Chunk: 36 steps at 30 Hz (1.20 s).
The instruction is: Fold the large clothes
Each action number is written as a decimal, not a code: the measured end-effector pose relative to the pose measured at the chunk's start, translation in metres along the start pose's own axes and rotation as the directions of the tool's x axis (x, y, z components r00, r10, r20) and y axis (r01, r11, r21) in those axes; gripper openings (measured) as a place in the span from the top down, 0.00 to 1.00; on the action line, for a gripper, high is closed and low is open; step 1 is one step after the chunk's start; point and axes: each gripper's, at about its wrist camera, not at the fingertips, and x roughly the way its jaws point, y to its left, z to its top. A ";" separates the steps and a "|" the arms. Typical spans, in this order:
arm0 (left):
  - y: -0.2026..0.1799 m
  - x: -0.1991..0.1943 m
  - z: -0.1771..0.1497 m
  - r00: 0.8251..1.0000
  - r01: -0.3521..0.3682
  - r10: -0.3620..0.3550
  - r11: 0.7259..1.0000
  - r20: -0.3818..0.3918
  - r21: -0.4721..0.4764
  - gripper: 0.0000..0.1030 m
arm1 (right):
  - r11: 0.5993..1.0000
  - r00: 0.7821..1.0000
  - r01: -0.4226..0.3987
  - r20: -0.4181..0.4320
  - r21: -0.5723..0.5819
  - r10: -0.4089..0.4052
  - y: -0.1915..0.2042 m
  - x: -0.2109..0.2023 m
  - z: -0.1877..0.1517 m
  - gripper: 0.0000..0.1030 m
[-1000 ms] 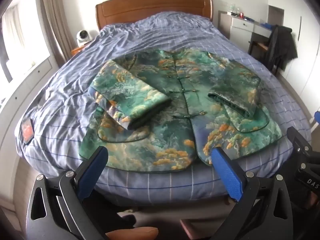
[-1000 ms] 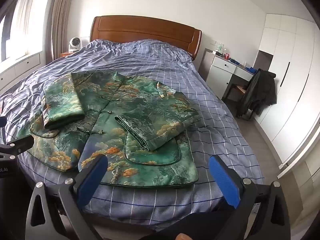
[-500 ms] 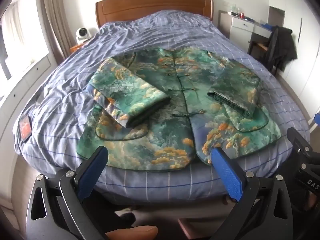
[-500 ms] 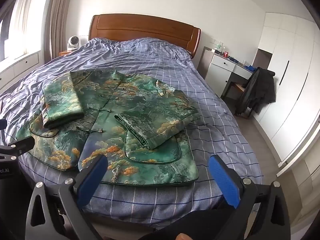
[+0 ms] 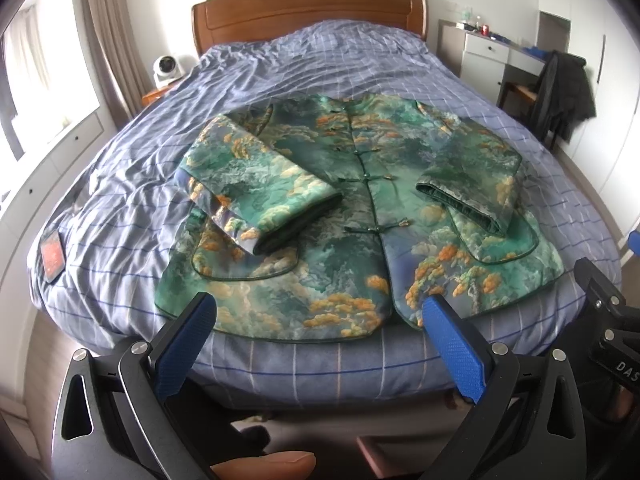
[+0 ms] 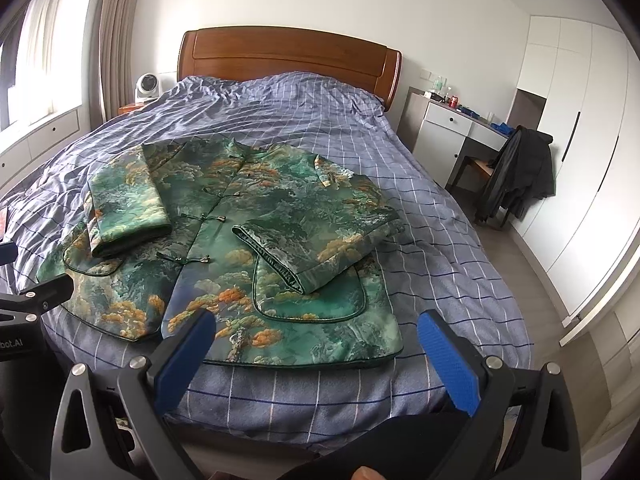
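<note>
Reading the markings first: the right gripper's body, seen at the edge of the left wrist view, carries white letters "DAS", cut off by the frame; the left gripper's body, seen in the right wrist view, shows "bot.AI", likewise cut off. No other writing is legible. The jacket (image 5: 360,216), green brocade with orange patches, lies flat and face up on the bed (image 5: 280,80), closed down the front with knot fastenings, collar toward the headboard (image 5: 308,8), hem at the near edge. Both sleeves are folded in across the front panels. The left gripper (image 5: 320,320) is spread wide and holds nothing; it hangs at the foot of the bed, its blue pads (image 5: 188,344) overlapping the hem in view, contact not determinable. The right gripper (image 6: 316,336) is equally wide apart and empty, positioned before the hem's right-hand part. A fingertip (image 5: 264,464) shows beneath the left gripper.
</note>
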 end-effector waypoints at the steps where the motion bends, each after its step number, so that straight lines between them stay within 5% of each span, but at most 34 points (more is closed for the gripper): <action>1: 0.001 0.000 0.000 1.000 0.001 -0.001 1.000 0.000 -0.001 0.00 | 1.000 1.000 0.002 0.003 -0.002 -0.002 0.000 0.000 -0.001 0.00; 36: 0.004 0.001 -0.002 1.000 -0.004 0.004 1.000 -0.009 0.003 0.00 | 1.000 1.000 -0.005 -0.004 0.003 0.005 0.003 0.000 -0.003 0.00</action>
